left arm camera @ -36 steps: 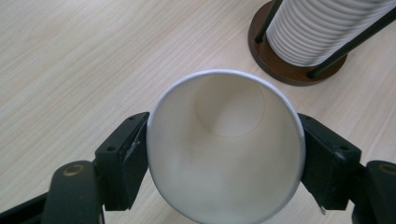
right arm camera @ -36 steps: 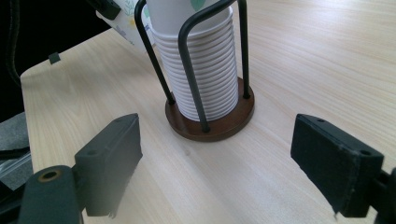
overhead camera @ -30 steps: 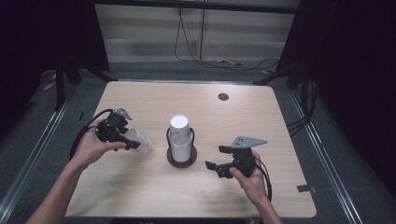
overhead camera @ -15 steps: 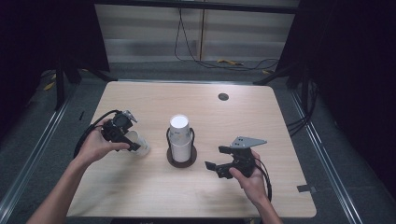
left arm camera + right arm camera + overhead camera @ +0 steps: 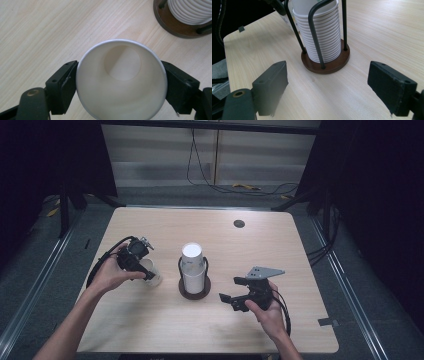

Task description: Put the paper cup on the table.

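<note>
the wooden surface is the largest thing here, pale and mostly bare, with a small dark round spot near its far edge. in the middle stands the cup holder, a dark round base with thin wire posts, and in it a tall stack of white paper cups. the left gripper is just to the left of the holder, low over the surface, and its fingers are closed on both sides of a single paper cup, the open mouth of the cup turned toward its camera. the right gripper waits near the holder on the other side, its fingers spread wide with nothing between them.

i judge the cup to be very light and thin, so it will bend or crush easily. it is better to hold it on the side wall close under the rolled rim, where it is stiffer, and with soft pressure only.
</note>
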### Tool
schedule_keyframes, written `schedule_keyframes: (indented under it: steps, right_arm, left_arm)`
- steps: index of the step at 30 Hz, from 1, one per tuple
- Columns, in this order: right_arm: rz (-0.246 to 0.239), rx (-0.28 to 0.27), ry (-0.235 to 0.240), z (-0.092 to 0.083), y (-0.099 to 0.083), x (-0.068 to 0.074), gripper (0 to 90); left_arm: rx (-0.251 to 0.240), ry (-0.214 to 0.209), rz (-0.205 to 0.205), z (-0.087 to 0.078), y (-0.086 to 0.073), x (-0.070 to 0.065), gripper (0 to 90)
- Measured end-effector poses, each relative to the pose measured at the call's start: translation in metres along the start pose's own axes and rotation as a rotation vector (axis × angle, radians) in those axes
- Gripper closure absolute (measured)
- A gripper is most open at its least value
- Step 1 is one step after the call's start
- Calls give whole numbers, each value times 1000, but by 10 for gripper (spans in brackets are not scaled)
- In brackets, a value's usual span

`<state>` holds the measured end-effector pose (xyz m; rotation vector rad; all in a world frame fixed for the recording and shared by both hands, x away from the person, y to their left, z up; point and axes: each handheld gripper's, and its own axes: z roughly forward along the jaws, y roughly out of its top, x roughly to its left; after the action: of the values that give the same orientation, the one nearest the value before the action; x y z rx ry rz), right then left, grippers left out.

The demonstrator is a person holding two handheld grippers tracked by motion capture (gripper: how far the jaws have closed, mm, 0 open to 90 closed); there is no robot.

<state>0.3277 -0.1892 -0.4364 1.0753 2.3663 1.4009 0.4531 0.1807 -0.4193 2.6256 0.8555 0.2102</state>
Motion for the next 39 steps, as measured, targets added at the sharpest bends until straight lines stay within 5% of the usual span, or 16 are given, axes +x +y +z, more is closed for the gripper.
schedule_keyframes:
  steps: [21, 31, 39]
  right_arm:
    - [2, 6, 0, 1, -1, -1, 159]
    - [5, 6, 1, 0, -1, -1, 160]
    - [6, 7, -1, 0, -1, -1, 160]
  left_arm:
    - [-56, 3, -28, -3, 4, -6, 183]
    - [-91, 10, 3, -11, 2, -10, 186]
    - [-179, -5, -17, -23, -3, -10, 174]
